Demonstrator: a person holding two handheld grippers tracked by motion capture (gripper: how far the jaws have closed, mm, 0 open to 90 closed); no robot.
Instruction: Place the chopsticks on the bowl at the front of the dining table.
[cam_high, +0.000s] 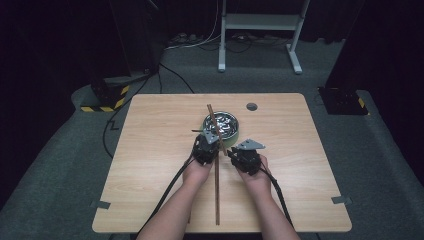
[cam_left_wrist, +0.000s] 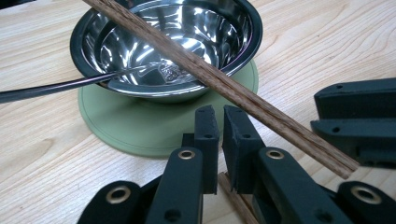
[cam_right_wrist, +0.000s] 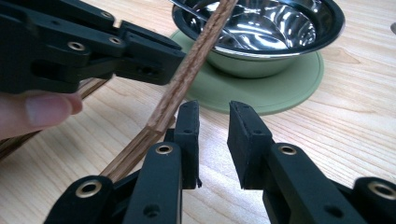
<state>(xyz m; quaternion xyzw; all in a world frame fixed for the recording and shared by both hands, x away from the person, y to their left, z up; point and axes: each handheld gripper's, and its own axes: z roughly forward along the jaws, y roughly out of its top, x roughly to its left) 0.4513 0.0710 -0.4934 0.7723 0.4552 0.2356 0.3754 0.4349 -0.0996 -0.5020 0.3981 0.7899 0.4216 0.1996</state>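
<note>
A steel bowl (cam_high: 223, 124) (cam_left_wrist: 177, 42) (cam_right_wrist: 271, 28) sits on a round green mat (cam_left_wrist: 140, 130) (cam_right_wrist: 289, 88) at mid-table. A dark-handled utensil (cam_left_wrist: 56, 86) lies in it. Long wooden sticks (cam_high: 217, 190) (cam_left_wrist: 224, 84) (cam_right_wrist: 187, 74) run from the bowl's rim toward the table's near edge. My left gripper (cam_high: 207, 139) (cam_left_wrist: 219, 116) is shut just short of the mat, with a wooden strip under its jaws; I cannot tell if it pinches it. My right gripper (cam_high: 234, 152) (cam_right_wrist: 217, 112) stands open beside the sticks, nothing between its jaws.
The wooden table (cam_high: 150, 165) has a small round hole (cam_high: 251, 106) behind the bowl. Beyond it on the floor stand a white metal frame (cam_high: 260, 22), cables and a base with yellow-black stripes (cam_high: 107, 97). Dark curtains close both sides.
</note>
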